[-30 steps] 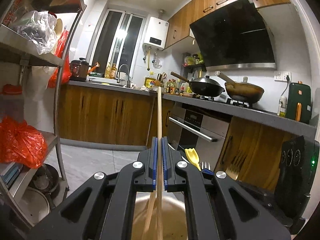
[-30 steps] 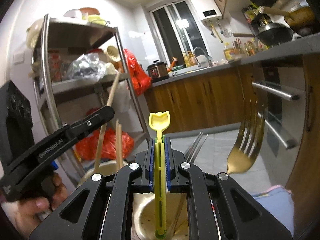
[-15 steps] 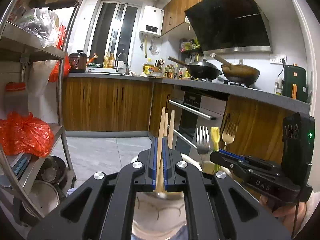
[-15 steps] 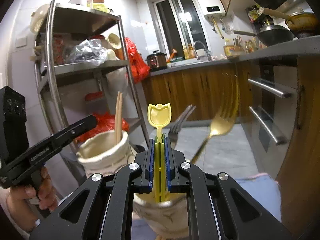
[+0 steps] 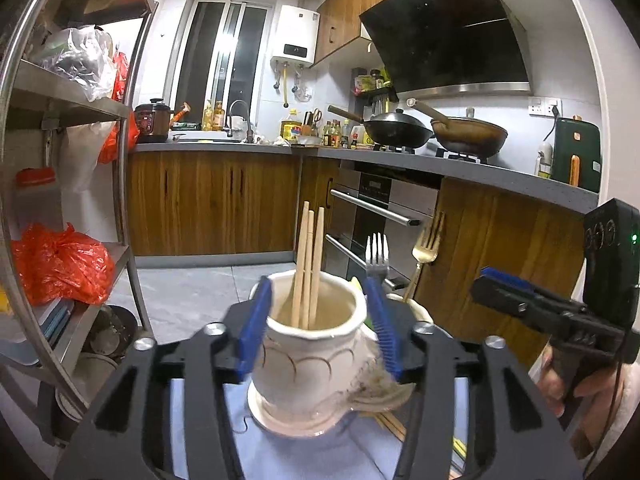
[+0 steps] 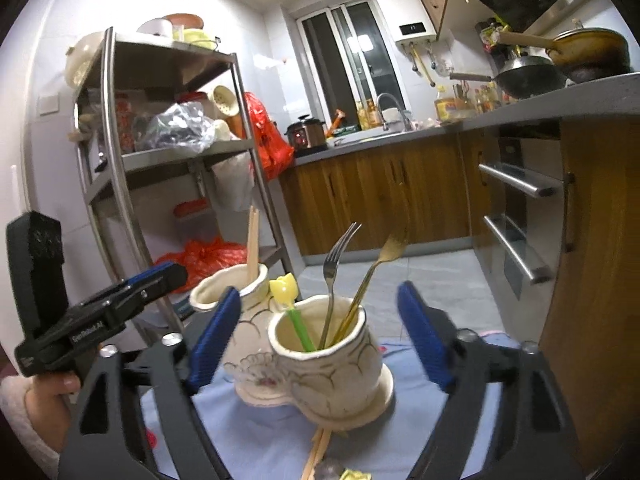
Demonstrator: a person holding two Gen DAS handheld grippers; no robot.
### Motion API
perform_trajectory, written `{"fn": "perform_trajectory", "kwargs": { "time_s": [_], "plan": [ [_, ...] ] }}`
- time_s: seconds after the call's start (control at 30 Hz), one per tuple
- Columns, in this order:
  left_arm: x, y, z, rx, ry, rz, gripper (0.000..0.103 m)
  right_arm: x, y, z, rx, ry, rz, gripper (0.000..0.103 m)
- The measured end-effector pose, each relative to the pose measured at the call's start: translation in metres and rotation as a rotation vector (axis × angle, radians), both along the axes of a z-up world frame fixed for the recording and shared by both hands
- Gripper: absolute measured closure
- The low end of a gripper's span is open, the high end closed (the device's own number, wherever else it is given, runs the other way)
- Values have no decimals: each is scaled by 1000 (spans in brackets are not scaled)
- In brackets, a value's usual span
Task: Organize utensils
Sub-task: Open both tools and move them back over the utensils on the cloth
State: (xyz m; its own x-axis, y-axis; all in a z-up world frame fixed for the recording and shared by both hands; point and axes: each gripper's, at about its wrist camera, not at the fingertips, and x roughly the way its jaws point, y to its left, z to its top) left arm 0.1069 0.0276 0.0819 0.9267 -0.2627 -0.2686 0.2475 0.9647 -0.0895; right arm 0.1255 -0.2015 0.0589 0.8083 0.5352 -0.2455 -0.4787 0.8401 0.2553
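Both grippers' fingers (image 5: 256,320) (image 6: 214,336) spread wide, empty, flanking twin ceramic pots (image 6: 332,376); loose chopsticks (image 6: 316,450) underneath.

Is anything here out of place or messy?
Mostly tidy: chopsticks stand in one cup, forks and a yellow pick in the other cup. But stray chopsticks lie flat on the blue cloth, poking out from under the cups.

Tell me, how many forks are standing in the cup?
2, both in the right-hand cup: a silver fork in the middle and a gold fork leaning right. More may be hidden inside.
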Motion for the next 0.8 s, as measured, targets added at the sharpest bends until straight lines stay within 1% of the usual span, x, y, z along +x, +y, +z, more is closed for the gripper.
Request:
{"fn": "perform_trajectory", "kwargs": {
  "time_s": [0.03,0.1,0.13,0.17,0.2,0.23,0.3,0.4,0.57,0.63,0.8],
  "plan": [
    [-3,-1,0,1,1,-2,41,-4,-3,2,-3,-1,-2,9],
    [-12,-2,1,11,-1,2,26,-12,-7,5,-6,-5,-4,7],
    [-15,-4,2,16,-2,5,22,-17,-10,6,-7,-10,-10,6],
    [-20,-5,2,21,-5,7,15,-20,-13,8,-9,-13,-16,6],
    [-23,-6,3,23,-6,6,9,-24,-15,9,-12,-17,-23,5],
    [-27,-7,4,26,-6,6,6,-28,-18,10,-17,-19,-34,5],
    [-34,-8,4,33,-3,7,6,-34,-23,12,-26,-18,-53,5],
    [-41,-11,3,47,23,4,6,-41,-30,12,-38,-1,-71,5],
    [-55,-19,-7,100,59,-2,6,-49,-36,7,-69,49,-79,5],
    [-59,-20,-12,105,81,-10,6,-52,-37,3,-91,72,-80,5],
    [-66,-20,-32,122,166,-13,6,-58,-30,-16,-158,143,-71,5]
  ]
}}
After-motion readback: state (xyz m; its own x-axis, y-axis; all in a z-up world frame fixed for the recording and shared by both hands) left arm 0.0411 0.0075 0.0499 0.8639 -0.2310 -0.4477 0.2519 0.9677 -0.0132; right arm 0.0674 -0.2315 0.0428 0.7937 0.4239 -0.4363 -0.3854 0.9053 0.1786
